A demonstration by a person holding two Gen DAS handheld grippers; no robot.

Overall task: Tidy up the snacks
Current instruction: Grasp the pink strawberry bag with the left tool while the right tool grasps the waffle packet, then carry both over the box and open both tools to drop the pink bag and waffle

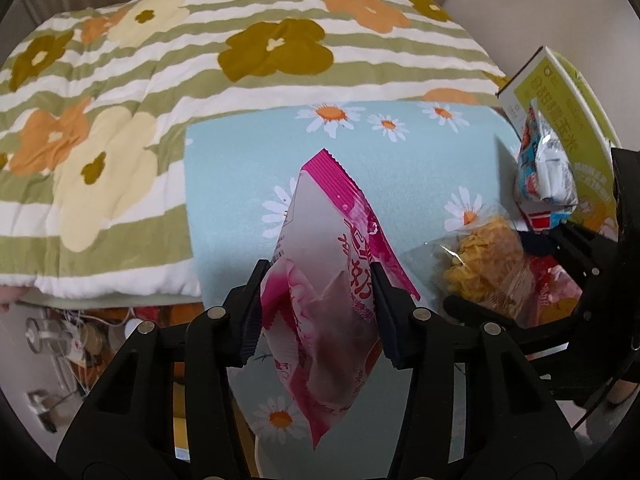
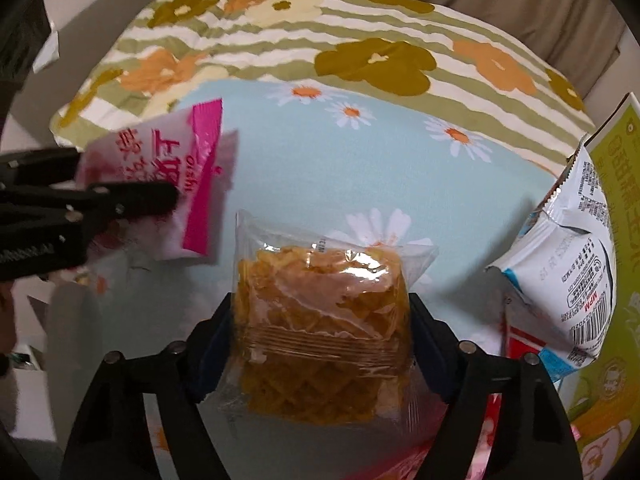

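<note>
Striped floral quilt (image 1: 168,92) at 12 o'clock, above the daisy-print blue cloth (image 1: 240,184). Green box (image 2: 616,168) at 3 o'clock with a white-and-blue packet (image 2: 576,264) against it. Right gripper (image 2: 320,344) clamps the clear bag of yellow crisps (image 2: 320,312); left gripper (image 1: 316,308) clamps the pink snack packet (image 1: 324,280), centre.

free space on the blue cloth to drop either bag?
Free: the blue daisy cloth between the pink bag, the clear snack bag and the striped quilt. Crowded: right edge, where a white-blue packet leans on a green box.
</note>
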